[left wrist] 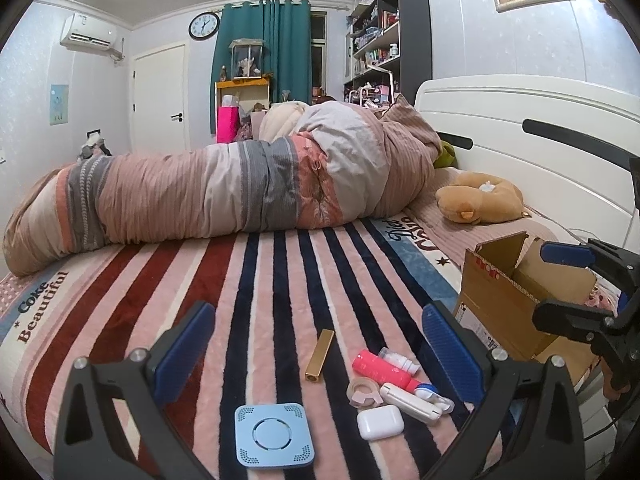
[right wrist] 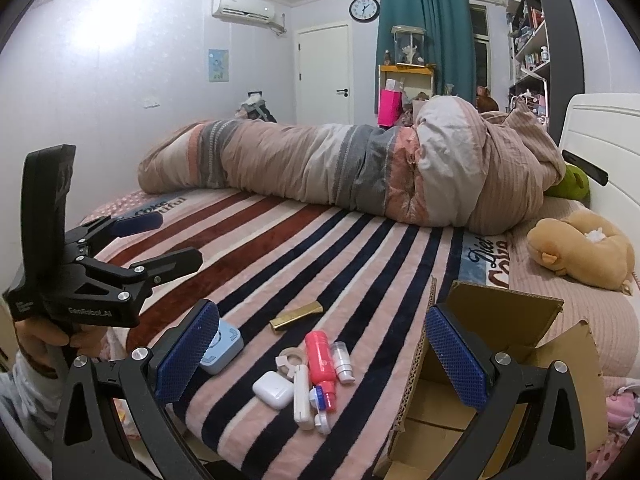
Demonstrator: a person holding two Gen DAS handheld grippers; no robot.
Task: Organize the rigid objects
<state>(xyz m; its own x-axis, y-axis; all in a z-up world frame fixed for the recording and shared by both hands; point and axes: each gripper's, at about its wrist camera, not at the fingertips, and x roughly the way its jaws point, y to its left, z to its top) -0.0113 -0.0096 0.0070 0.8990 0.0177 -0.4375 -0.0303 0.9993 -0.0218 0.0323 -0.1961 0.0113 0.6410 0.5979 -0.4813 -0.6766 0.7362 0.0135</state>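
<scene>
Both grippers hover with jaws open over small items on a striped bed.
The white earbud case (left wrist: 379,422) (smooth, light, likely slippery) lies beside the cardboard box (left wrist: 496,300); grip its flat sides.

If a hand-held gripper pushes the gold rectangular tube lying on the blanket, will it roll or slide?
The gold tube looks square-sided, so it probably slides rather than rolls. Its glossy finish may slip between pads. The plush striped blanket likely adds drag.
</scene>
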